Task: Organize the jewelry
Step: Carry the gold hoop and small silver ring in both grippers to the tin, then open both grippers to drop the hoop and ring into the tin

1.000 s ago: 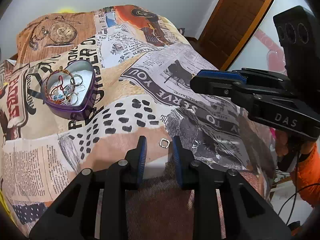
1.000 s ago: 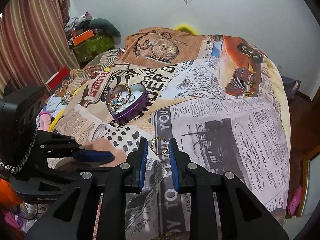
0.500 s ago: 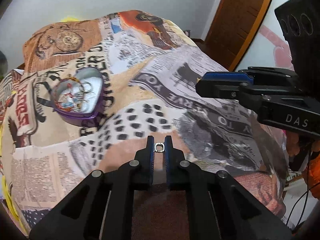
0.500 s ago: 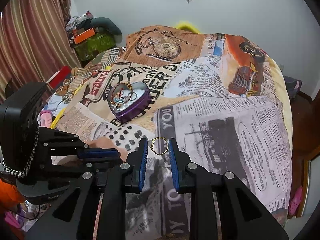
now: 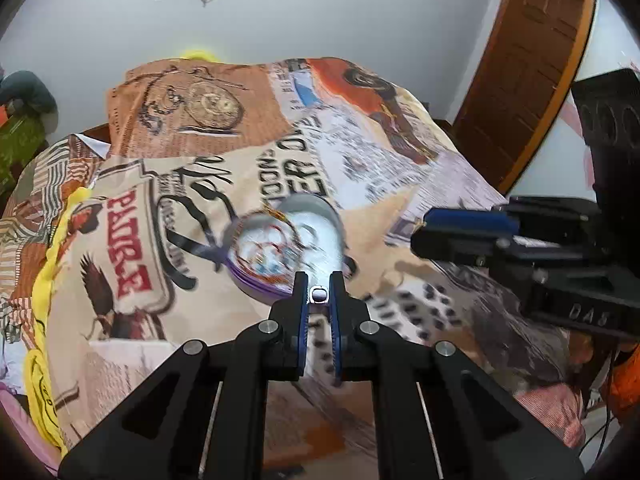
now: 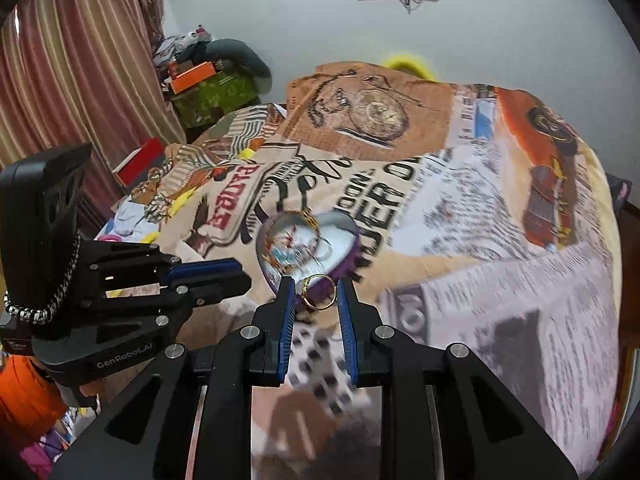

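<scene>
A purple heart-shaped tin [image 5: 256, 286] with several rings and chains inside sits on the printed bedspread; it also shows in the right wrist view [image 6: 352, 256]. My left gripper [image 5: 319, 295] is shut on a small silver ring [image 5: 319, 294], held just before the tin's near rim. My right gripper [image 6: 318, 296] is shut on a gold ring [image 6: 319, 292], also held at the tin's near edge. Each gripper shows in the other's view, the right one [image 5: 472, 224] beside the left one [image 6: 204, 270].
The bedspread [image 6: 480, 240] covers a bed that drops off at the right. A wooden door [image 5: 532, 60] stands at the right. Striped curtains [image 6: 80, 60] and a pile of boxes and clothes [image 6: 212, 80] are at the far left.
My left gripper closed on the silver ring and lifted it off the bedspread. Both grippers moved forward toward the heart tin, each carrying its ring.
</scene>
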`<state>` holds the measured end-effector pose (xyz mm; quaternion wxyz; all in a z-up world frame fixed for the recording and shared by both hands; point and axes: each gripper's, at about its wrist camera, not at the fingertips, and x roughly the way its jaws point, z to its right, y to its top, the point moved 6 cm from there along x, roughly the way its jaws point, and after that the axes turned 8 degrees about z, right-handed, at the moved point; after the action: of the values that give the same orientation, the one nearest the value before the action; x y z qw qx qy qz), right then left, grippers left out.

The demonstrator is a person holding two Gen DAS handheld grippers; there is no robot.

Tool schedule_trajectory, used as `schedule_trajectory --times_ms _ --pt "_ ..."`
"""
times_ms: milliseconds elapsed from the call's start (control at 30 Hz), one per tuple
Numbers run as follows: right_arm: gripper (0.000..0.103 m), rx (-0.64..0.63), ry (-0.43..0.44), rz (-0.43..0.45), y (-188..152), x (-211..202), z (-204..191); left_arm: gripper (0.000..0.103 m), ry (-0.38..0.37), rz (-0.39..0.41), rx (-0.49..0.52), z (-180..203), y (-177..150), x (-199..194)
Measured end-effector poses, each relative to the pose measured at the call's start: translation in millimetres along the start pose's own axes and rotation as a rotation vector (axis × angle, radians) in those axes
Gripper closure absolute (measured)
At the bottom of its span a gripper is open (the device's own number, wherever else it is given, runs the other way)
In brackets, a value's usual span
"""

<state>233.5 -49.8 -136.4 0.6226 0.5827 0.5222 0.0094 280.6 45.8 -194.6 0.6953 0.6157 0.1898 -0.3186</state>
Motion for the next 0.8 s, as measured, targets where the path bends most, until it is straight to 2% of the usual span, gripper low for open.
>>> schedule_trajectory --times_ms 267,500,600,800 --pt "0.083 0.005 -0.004 -0.033 12 36 -2 0.095 0.016 -0.010 -0.047 -29 7 27" --pt "0.083 -0.051 -0.026 -0.087 6 55 -8 0.095 0.023 -0.031 -0.056 -34 4 39" --pt "0.083 -0.060 -0.036 -0.115 3 59 -8 0.091 0.025 -0.040 -0.055 -34 4 39" --pt "0.079 -0.042 -0.034 -0.052 19 35 -8 0.088 0.049 -0.003 -0.062 -33 13 18"
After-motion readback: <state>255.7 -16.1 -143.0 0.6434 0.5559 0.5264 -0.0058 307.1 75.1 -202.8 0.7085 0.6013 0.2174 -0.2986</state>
